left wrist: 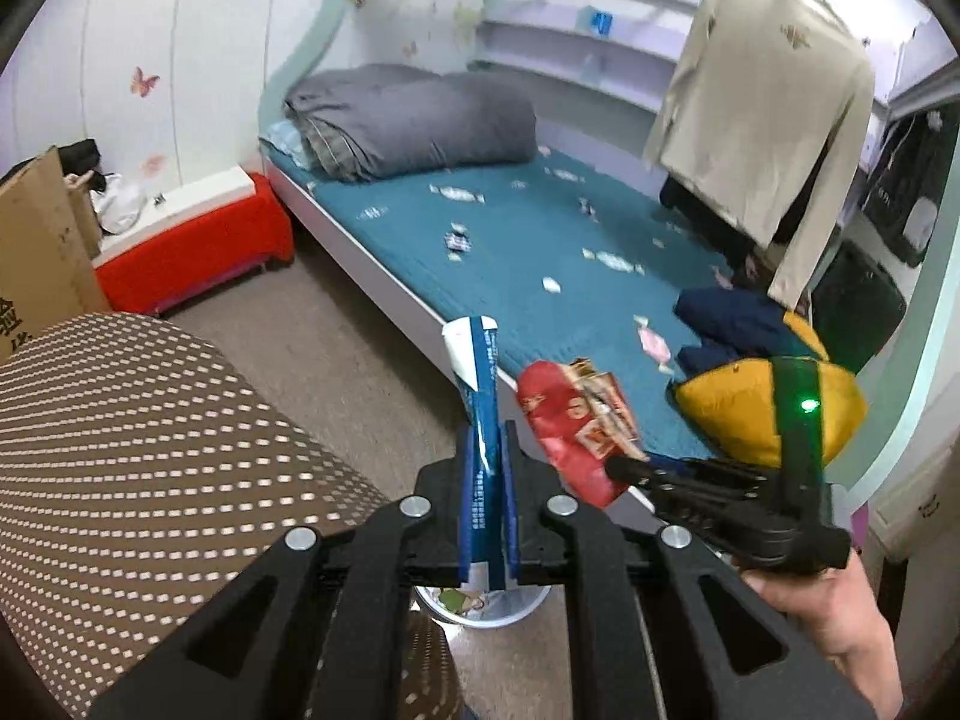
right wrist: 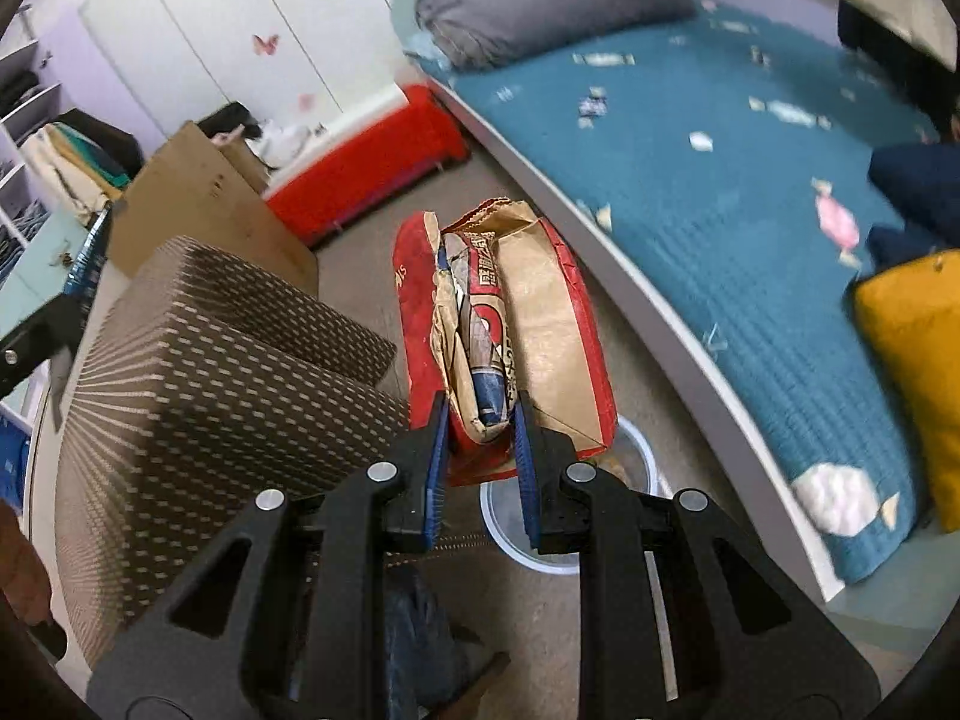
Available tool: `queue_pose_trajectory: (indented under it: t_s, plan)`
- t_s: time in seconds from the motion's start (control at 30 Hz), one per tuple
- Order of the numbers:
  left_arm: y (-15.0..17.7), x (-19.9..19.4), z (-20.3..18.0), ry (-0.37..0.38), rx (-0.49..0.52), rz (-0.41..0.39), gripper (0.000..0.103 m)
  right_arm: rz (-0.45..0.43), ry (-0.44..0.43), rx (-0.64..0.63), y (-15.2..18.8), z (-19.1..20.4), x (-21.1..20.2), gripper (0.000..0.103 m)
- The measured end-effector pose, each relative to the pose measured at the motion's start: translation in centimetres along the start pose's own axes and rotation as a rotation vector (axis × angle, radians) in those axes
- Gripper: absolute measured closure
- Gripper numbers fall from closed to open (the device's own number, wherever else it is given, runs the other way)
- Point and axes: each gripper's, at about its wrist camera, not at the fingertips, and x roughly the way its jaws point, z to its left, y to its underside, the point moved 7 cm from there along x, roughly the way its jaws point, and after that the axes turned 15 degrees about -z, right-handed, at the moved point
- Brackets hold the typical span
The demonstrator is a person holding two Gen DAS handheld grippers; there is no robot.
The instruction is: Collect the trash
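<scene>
My left gripper (left wrist: 487,450) is shut on a blue and white wrapper (left wrist: 480,378) that stands up between its pads. My right gripper (right wrist: 480,420) is shut on a crumpled red and brown paper bag (right wrist: 510,312); the same bag (left wrist: 570,426) and the right gripper (left wrist: 624,468) show in the left wrist view, to the right of the wrapper. Below both grippers a round bin with a pale rim (right wrist: 510,540) stands on the floor; it also shows in the left wrist view (left wrist: 480,606), partly hidden by the fingers.
A brown dotted stool (left wrist: 120,450) is at left, a cardboard box (left wrist: 36,252) and a red bench (left wrist: 198,240) behind it. The bed (left wrist: 540,240) with a teal sheet carries a grey quilt (left wrist: 414,120), dark clothes and a yellow cushion (left wrist: 750,408). A beige shirt (left wrist: 768,126) hangs at right.
</scene>
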Motion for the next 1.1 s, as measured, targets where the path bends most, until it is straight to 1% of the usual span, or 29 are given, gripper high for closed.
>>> queue_pose_trajectory:
  t_s: [0.1,0.13,0.2,0.27,0.3,0.33,0.43,0.53,0.63,0.67,0.73,0.77,0.8,0.83,0.87,0.9,1.0,1.03,1.1]
  plan:
    - [1.1,2.2,-0.8,0.009,0.014,0.043,0.095,0.042,0.010,0.022,1.2,-1.2,2.0,0.082]
    - [1.4,2.9,-1.0,0.011,0.017,0.057,0.095,0.058,0.018,0.029,1.6,-1.8,2.9,0.080]
    - [2.0,4.0,-1.3,0.017,0.021,0.082,0.095,0.098,0.029,0.050,2.6,-3.1,4.6,0.078]
    - [2.8,5.3,-1.6,0.025,0.026,0.118,0.095,0.147,0.005,0.078,3.8,-3.4,6.2,0.066]
    - [3.2,5.8,-1.8,0.029,0.027,0.133,0.095,0.151,0.002,0.084,4.1,-3.7,6.5,0.049]
    - [3.6,6.4,-1.9,0.030,0.029,0.147,0.095,0.149,0.012,0.090,4.5,-4.3,6.9,0.047]
    - [4.9,8.6,-2.6,0.037,0.035,0.206,0.095,0.142,0.028,0.143,4.7,-5.7,6.9,0.046]
    - [6.0,10.1,-3.1,0.045,0.039,0.249,0.095,0.089,0.044,0.186,3.9,-6.9,5.4,0.042]
    - [7.2,11.8,-3.9,0.054,0.050,0.294,0.095,0.041,0.057,0.201,2.7,-7.6,3.3,0.037]
    - [7.7,12.5,-4.1,0.057,0.054,0.321,0.094,0.024,0.058,0.205,2.3,-7.7,2.7,0.035]
    - [8.4,13.0,-4.1,0.063,0.051,0.349,0.086,-0.010,0.058,0.214,1.5,-8.0,1.3,0.029]
    - [8.7,13.4,-4.0,0.061,0.049,0.367,0.061,-0.023,0.055,0.219,1.2,-8.0,0.7,0.028]
    - [8.8,13.7,-3.9,0.053,0.039,0.376,0.029,-0.037,0.049,0.225,0.8,-7.9,0.1,0.026]
    - [8.8,13.8,-3.5,0.037,0.025,0.371,0.019,-0.048,0.043,0.231,0.5,-7.8,-0.3,0.024]
    - [8.5,13.5,-3.0,0.016,0.008,0.345,0.016,-0.056,0.041,0.234,0.2,-7.6,-0.4,0.023]
    - [8.3,13.2,-2.6,0.002,-0.004,0.329,0.015,-0.066,0.037,0.233,0.0,-7.3,-1.0,0.020]
    - [8.1,12.4,-1.8,-0.036,-0.012,0.333,0.013,-0.087,0.034,0.229,-0.6,-6.4,-1.9,0.006]
    - [7.8,11.8,-1.5,-0.046,-0.012,0.319,0.013,-0.094,0.037,0.228,-0.6,-6.3,-2.1,0.006]
    - [7.1,10.7,-1.5,-0.042,-0.015,0.289,0.013,-0.108,0.052,0.219,-0.8,-5.7,-2.9,0.006]
